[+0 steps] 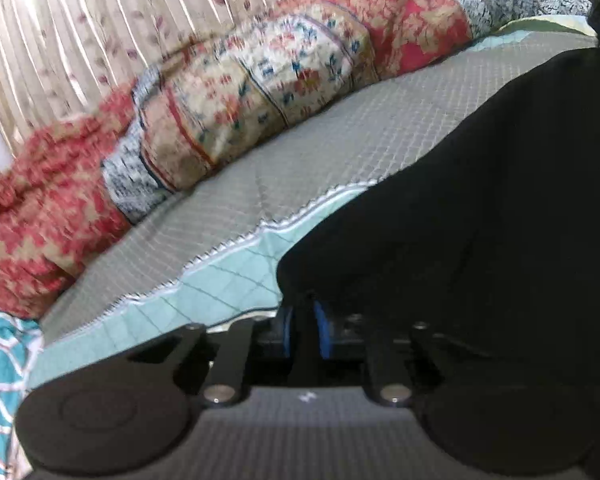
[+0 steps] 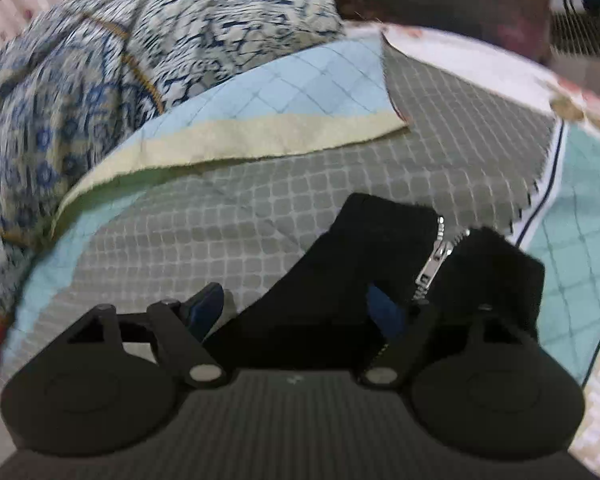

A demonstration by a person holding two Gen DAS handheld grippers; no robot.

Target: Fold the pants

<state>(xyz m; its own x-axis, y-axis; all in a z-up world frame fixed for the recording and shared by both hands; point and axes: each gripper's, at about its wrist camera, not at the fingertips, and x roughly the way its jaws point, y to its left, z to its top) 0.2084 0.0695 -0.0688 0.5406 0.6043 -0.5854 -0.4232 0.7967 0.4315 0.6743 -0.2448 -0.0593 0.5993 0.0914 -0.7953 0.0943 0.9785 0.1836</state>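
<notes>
A: How do the soft black cloth pants (image 1: 460, 200) handle?

B: Light and floppy, I think. Best held at the edge.

A: Where are they?

B: On the bed's grey checked quilt (image 1: 300, 152), lower right. The left tool (image 1: 302, 330) is pinching their edge. The right tool (image 2: 300, 308) is spread wide around the silver zipper (image 2: 434, 262) end.

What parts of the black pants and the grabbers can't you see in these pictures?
- Left wrist view: the black pants run off the right edge, so their full shape is cut off.
- Left wrist view: the left hand-held gripper shows blue pads close together on cloth; the pinched spot is too dark.
- Right wrist view: the right hand-held gripper is open; pants cloth near the zipper partly covers its right finger.
</notes>
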